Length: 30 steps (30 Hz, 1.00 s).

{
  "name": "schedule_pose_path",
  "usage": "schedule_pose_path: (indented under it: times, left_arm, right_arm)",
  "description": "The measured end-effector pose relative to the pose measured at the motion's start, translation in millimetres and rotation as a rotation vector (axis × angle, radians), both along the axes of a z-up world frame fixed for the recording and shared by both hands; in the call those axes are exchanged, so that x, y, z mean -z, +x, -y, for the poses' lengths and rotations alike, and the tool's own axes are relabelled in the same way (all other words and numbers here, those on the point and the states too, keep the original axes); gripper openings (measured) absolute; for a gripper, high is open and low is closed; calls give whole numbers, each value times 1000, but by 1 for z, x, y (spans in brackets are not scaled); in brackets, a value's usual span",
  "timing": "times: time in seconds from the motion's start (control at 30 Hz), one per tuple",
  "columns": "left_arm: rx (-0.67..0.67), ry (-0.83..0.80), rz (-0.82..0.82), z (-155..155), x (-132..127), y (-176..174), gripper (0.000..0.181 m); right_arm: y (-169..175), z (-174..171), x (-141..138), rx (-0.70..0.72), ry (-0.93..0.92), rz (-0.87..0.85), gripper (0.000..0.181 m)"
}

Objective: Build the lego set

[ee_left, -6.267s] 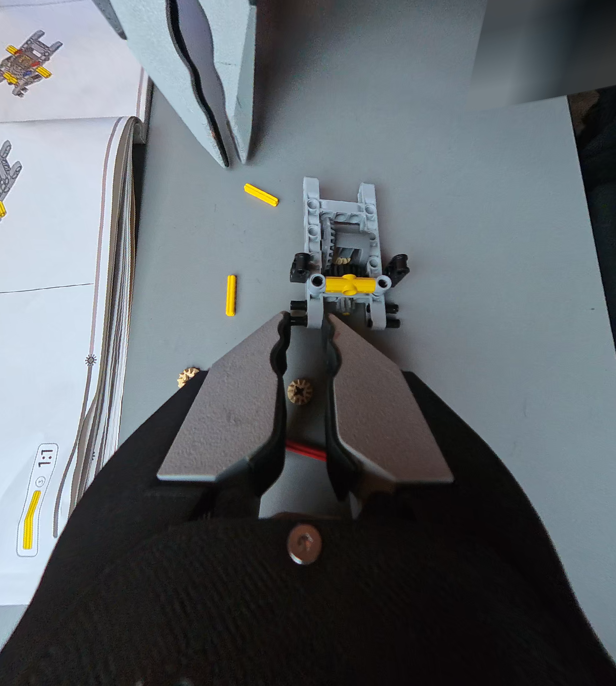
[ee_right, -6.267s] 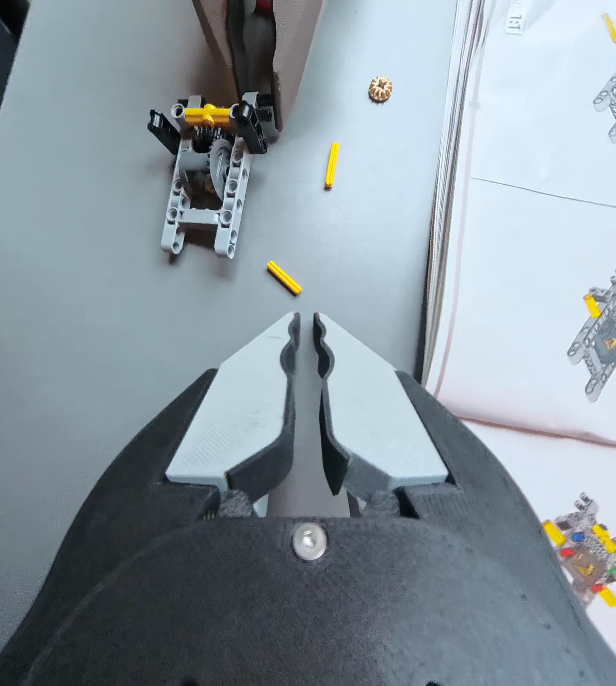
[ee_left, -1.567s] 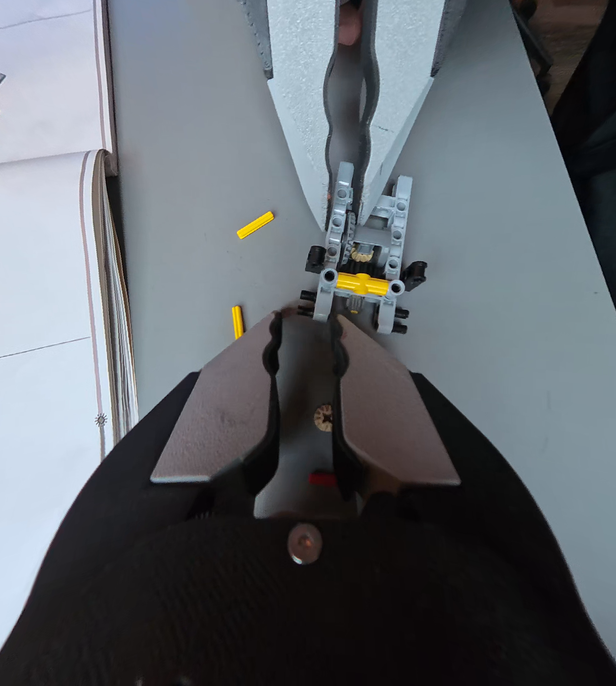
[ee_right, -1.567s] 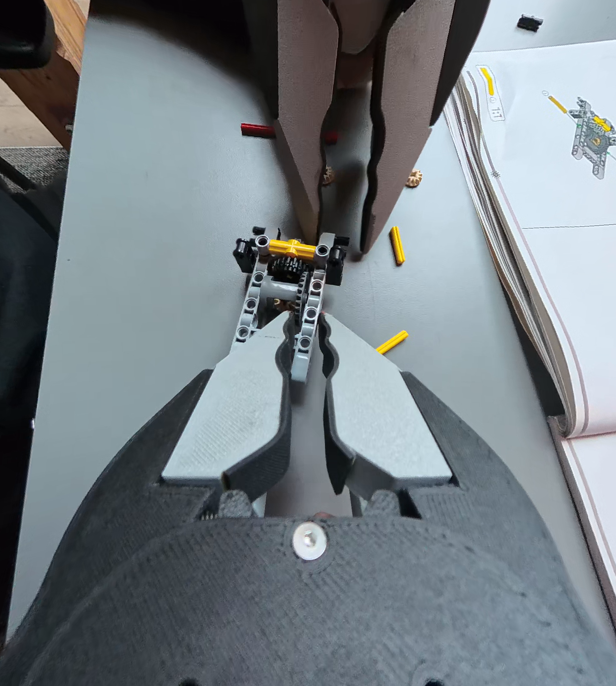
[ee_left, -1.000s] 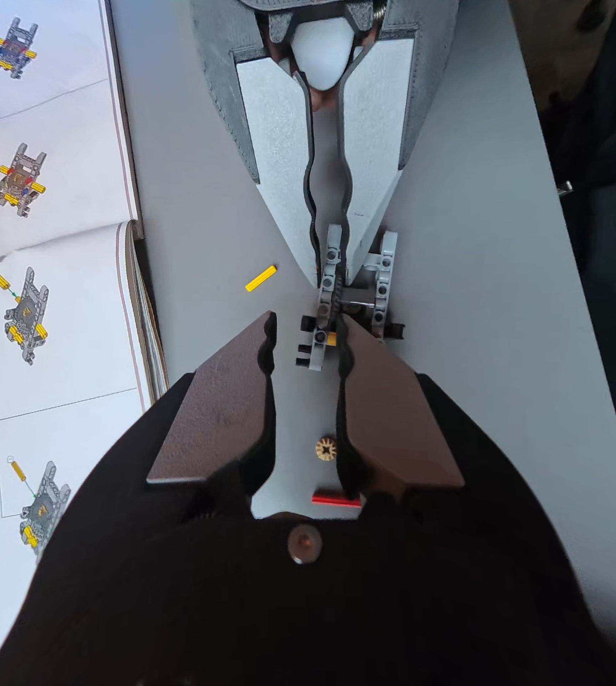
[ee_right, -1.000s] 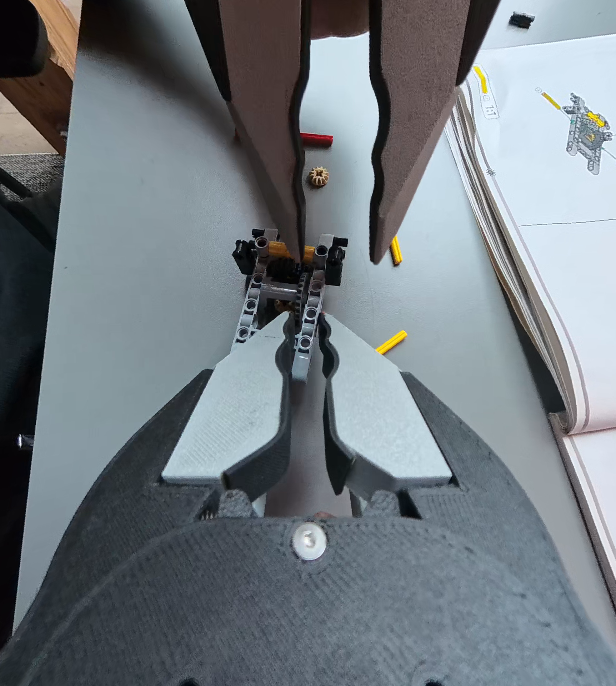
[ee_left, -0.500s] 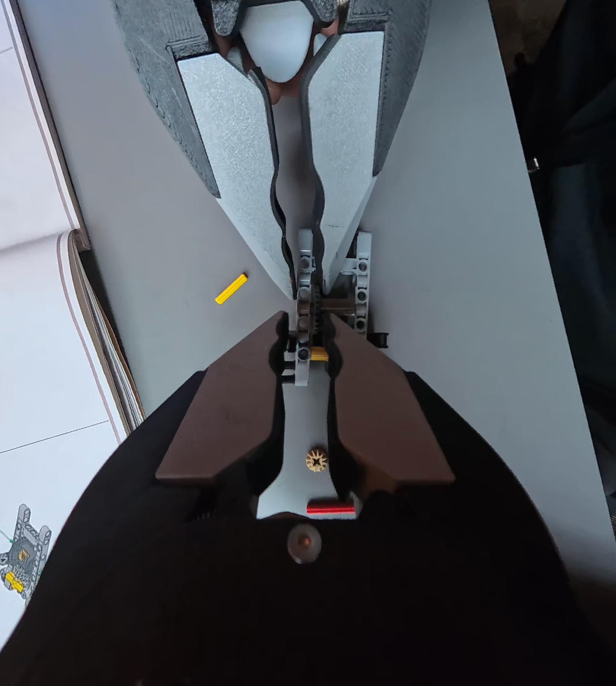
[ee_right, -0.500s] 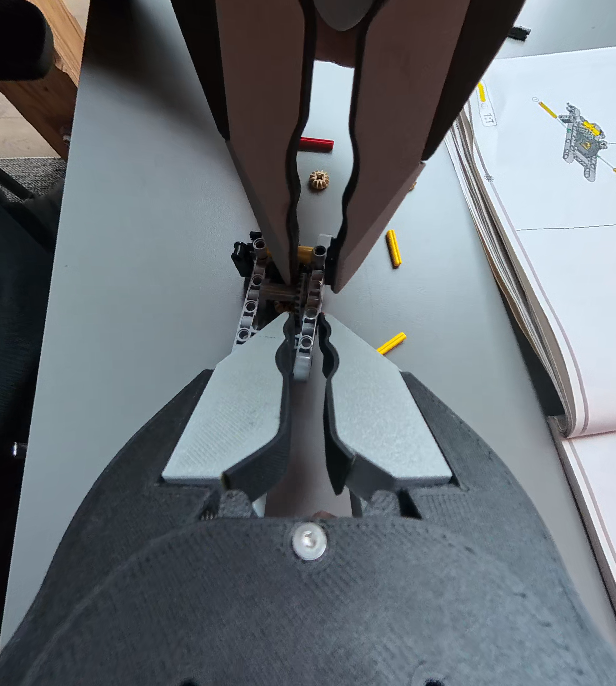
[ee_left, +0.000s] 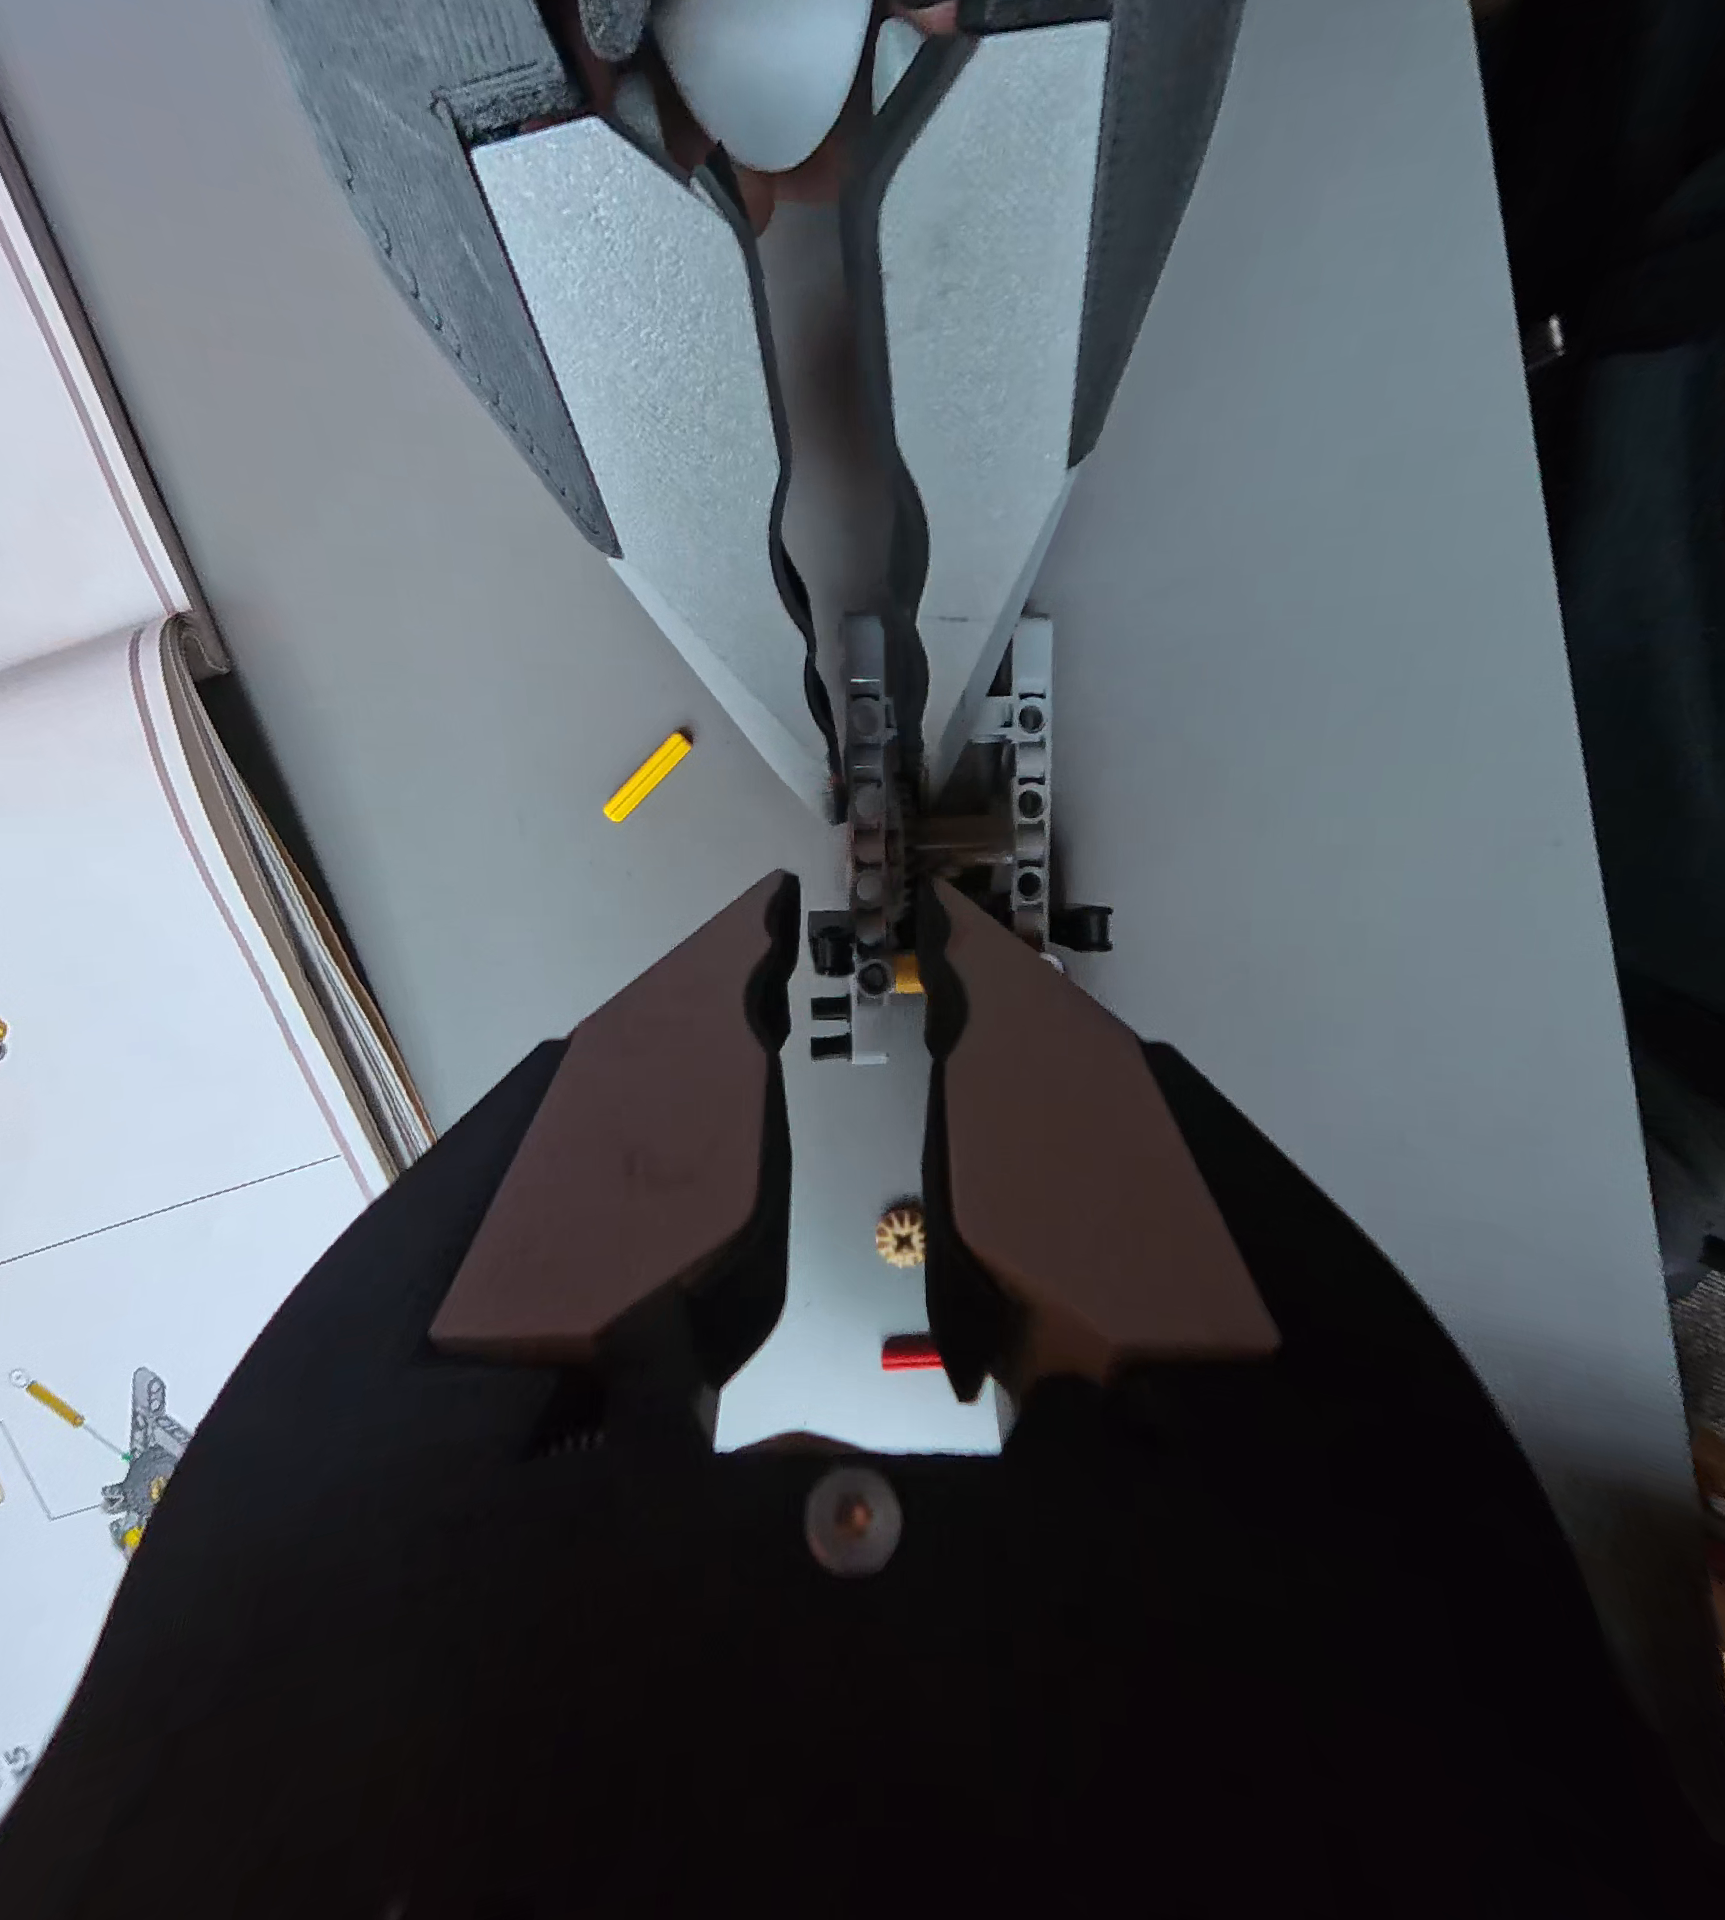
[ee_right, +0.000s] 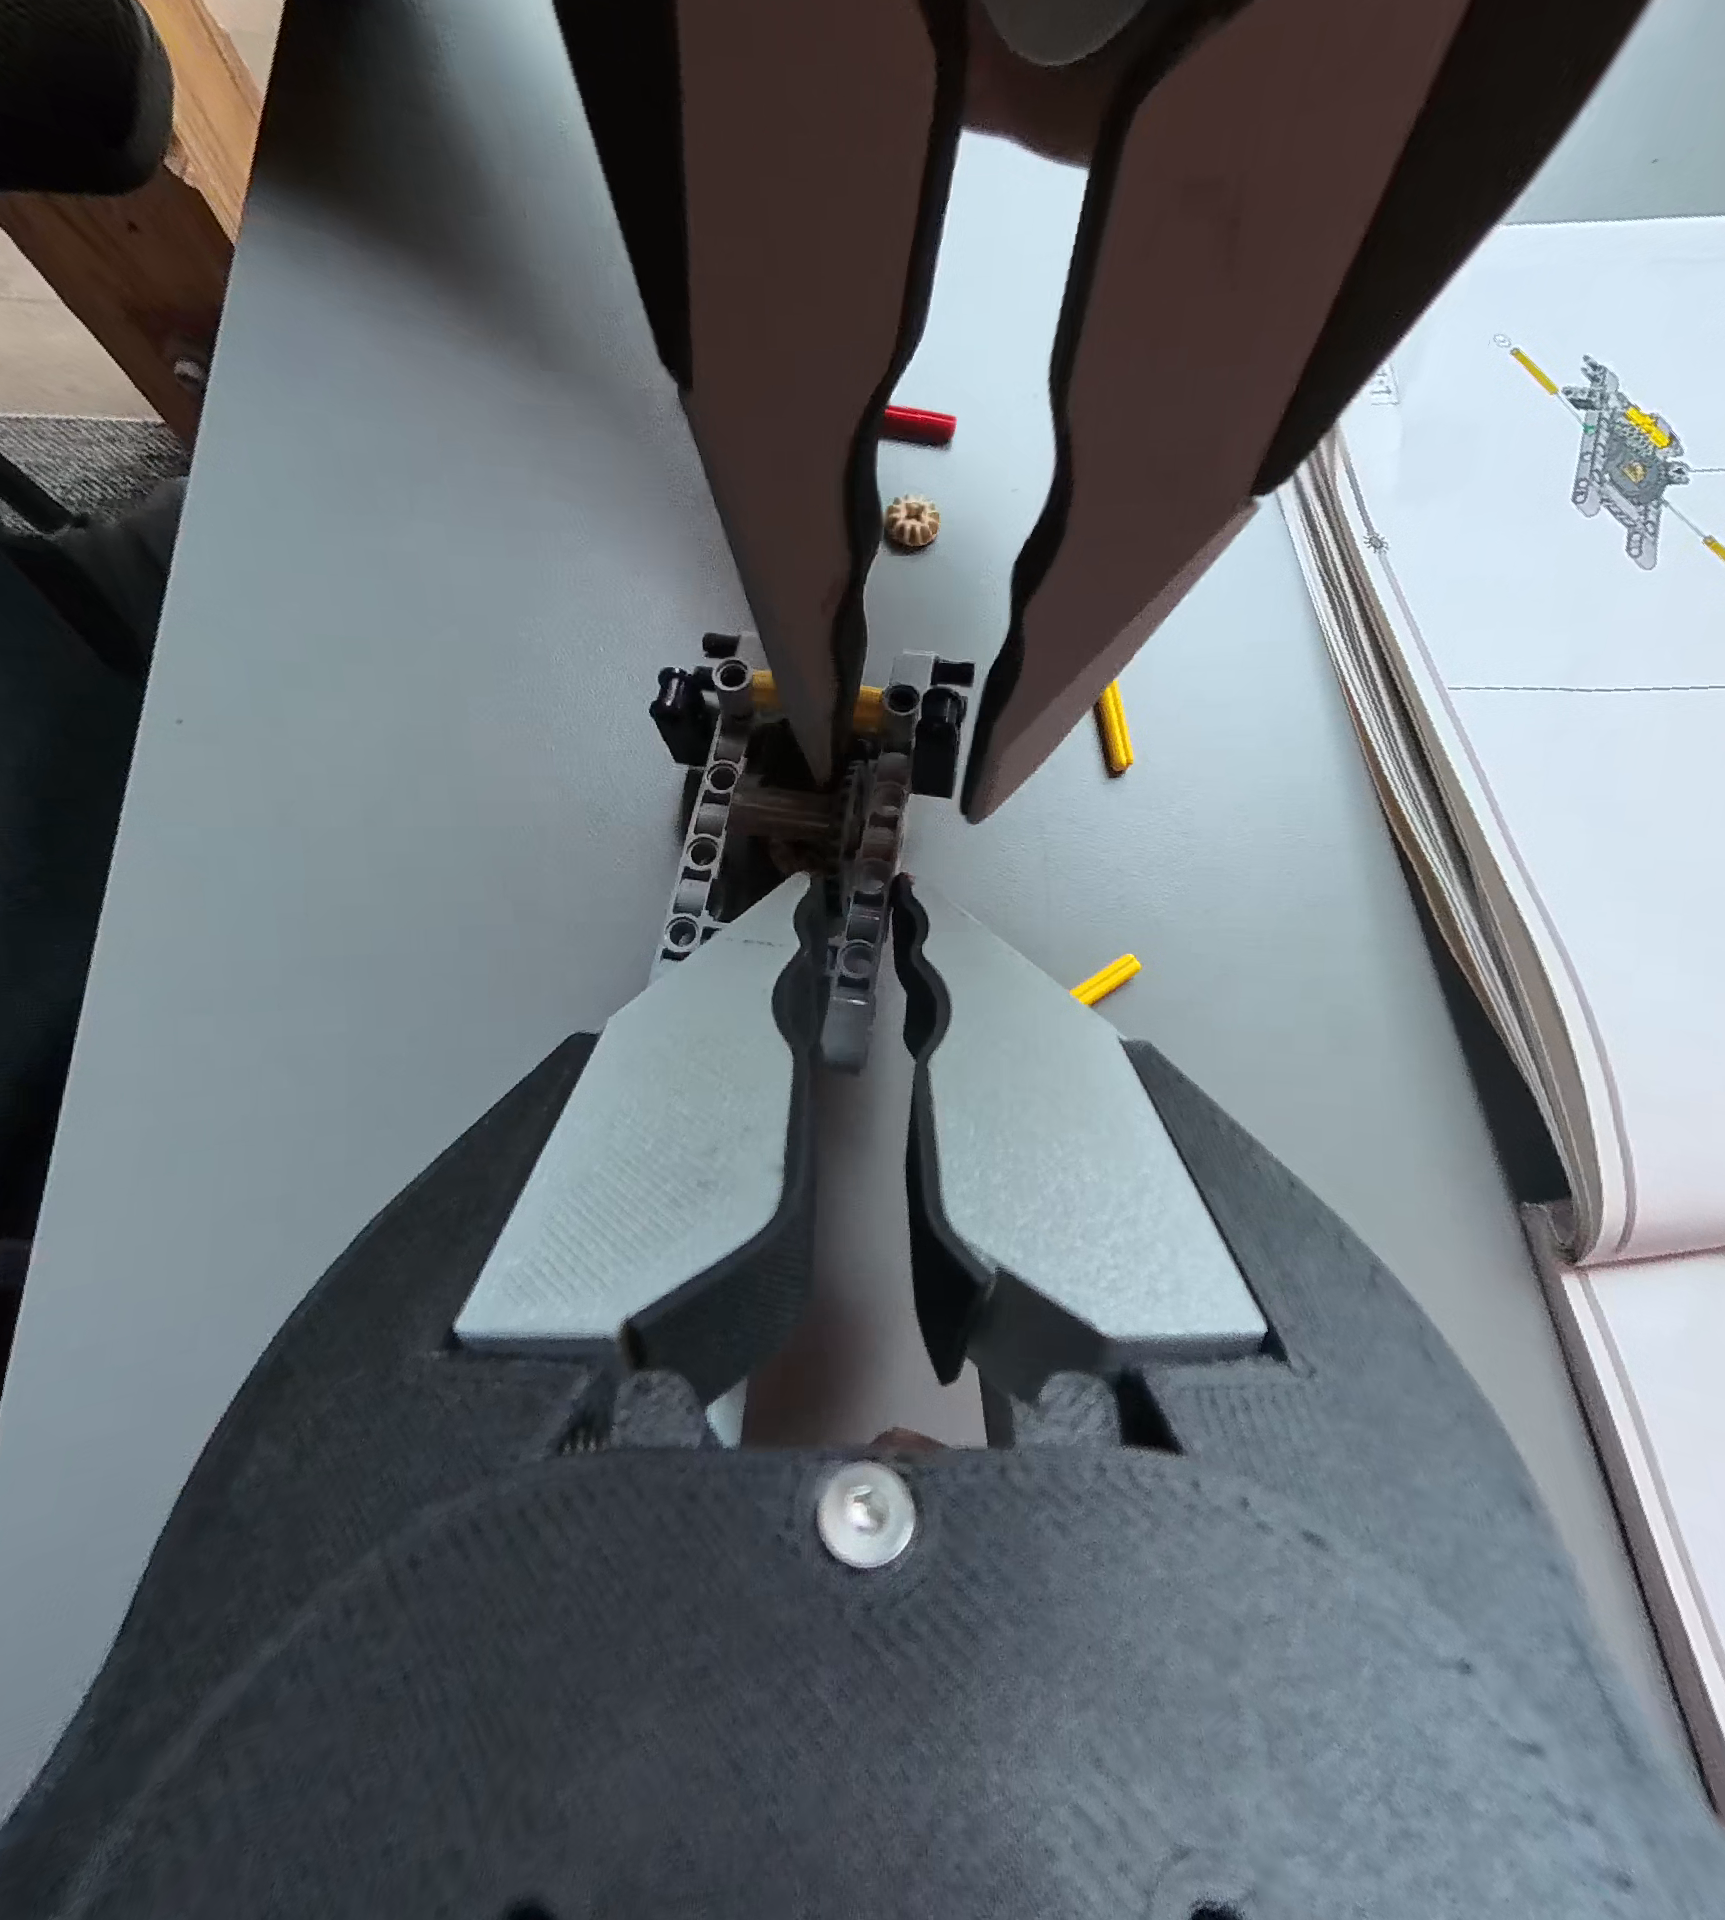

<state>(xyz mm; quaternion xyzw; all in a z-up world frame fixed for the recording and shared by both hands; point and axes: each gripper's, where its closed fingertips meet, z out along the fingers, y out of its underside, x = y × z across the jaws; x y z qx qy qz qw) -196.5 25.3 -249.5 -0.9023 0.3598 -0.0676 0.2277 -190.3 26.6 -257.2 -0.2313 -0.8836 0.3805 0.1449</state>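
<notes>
Lego frame (ee_left: 941,831) sits mid-table (ee_left: 1357,727), tipped up on one side beam between the two grippers. Going left to right in the left wrist view: the manual (ee_left: 58,935) lies open at the table's left edge, a loose yellow axle (ee_left: 648,777) rests just beside the frame, then comes the frame itself, with a tan gear (ee_left: 903,1235) and a red pin (ee_left: 908,1353) nearer the camera.

Right gripper (ee_right: 850,935) is clamped on one grey side beam at the frame's near end. Left gripper (ee_left: 858,935) straddles the opposite end of that beam with its jaws apart, one finger inside the frame and one outside, not yet pinching.

Judging by its look, the frame is light, hard plastic and stiff along its beams, yet the pinned joints and the gear inside could shift or pop under a twist. The long grey beams are the safest hold; the small black connectors (ee_right: 676,717) and yellow cross axle (ee_right: 770,681) are slippery and best left alone.
</notes>
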Motion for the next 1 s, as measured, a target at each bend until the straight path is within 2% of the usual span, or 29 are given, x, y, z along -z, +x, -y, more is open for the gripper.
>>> schedule_pose_path:
  times: [0.33,0.6,0.8,1.0]
  left_arm:
    - [39,-79,19,3,7,6,11]
    - [67,22,-48,0,7,3,9]
    - [75,109,-88,0,3,5,8]
    - [46,214,-142,-3,-3,-2,8]
  right_arm:
    - [0,0,-1,-8,-14,-4,9]
    - [-1,-1,-2,10,-56,26,11]
    - [4,-7,-19,-1,-235,101,10]
    - [6,-14,-32,-13,-327,112,11]
